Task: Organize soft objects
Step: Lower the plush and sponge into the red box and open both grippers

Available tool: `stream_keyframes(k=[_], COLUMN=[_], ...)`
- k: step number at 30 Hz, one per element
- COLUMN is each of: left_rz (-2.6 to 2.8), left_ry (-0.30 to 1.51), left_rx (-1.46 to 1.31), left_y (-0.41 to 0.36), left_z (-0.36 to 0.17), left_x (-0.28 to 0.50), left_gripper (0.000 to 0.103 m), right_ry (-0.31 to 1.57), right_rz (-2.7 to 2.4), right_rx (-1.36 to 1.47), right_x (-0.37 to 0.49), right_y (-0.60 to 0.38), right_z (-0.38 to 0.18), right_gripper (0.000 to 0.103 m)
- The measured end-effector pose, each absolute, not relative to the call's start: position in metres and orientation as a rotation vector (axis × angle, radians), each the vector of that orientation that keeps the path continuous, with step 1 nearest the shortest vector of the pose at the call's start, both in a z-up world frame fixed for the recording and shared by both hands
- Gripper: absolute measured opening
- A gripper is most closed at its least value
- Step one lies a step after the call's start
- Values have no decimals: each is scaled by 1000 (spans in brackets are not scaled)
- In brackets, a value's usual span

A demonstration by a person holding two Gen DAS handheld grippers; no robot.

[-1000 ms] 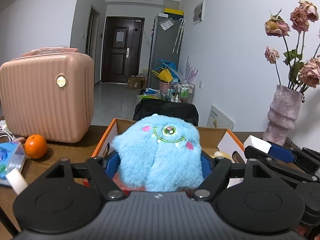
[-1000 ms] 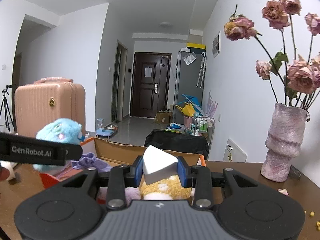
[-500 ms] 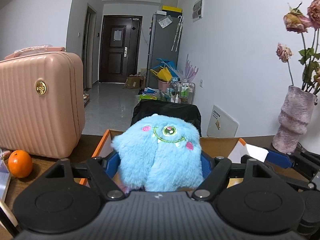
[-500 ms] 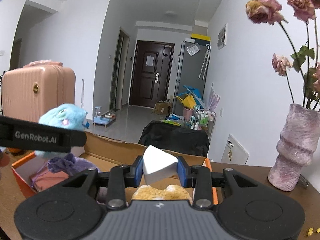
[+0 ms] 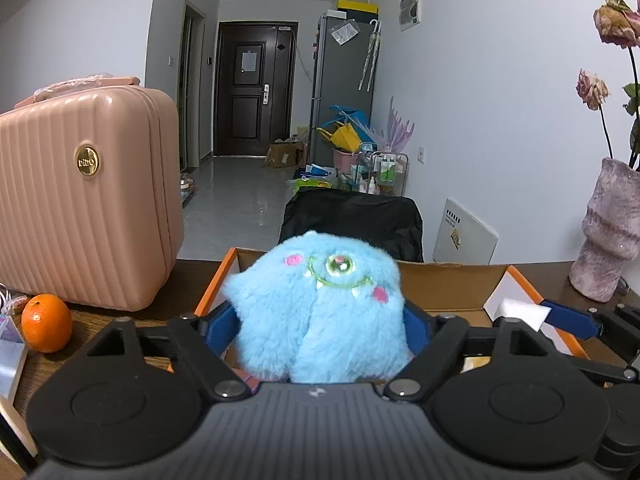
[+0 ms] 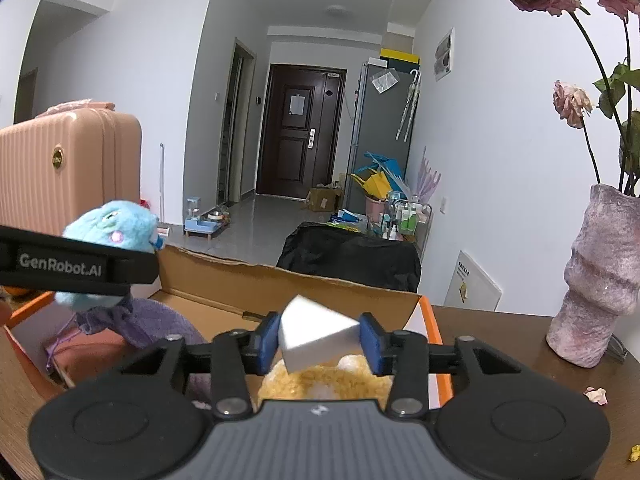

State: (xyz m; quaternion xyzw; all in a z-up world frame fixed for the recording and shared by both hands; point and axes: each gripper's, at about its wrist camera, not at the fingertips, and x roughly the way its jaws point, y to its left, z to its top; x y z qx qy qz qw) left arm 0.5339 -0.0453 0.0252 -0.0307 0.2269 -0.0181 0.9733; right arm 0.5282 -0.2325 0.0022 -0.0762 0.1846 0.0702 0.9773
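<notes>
A fluffy blue one-eyed plush monster sits between the blue pads of my left gripper, above the open cardboard box. The jaws are opening and the fur looks blurred and loose. My right gripper hangs over the box, its jaws opening too. A white wedge sponge is tipped between them, with a small gap at the right pad. Under it lie a yellow plush and a purple pouch. The left wrist view catches the sponge at right.
A pink ribbed suitcase stands left of the box with an orange in front of it. A mauve vase of dried roses stands to the right on the brown table, with fallen petals nearby.
Both grippers have come forward over the box. Both pairs of jaws have widened. The sponge has tipped and sunk a little, and the blue plush has slackened.
</notes>
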Motion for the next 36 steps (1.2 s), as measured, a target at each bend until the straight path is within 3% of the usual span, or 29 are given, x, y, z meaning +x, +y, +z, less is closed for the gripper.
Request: stream_keyframes(k=[3,7,8,36], left_rz=[-28,7,11,2], left_ry=[460,459,461,371], left_rx=[-60,-62,-66,-81], left_y=[-45,-42,-40,-25], left_z=[25,26,26,55], left_x=[534,533,532,469], left_gripper=[102,103,103,103], right_ry=[377,364,361,312], right_rz=[140,124,122,134], right_rx=[-157,-160,-159,-148], right_x=[528,524,523,472], right_y=[-231,-231,-231,-244], right_z=[3,4,5,30], right_gripper=[69,99,102,103])
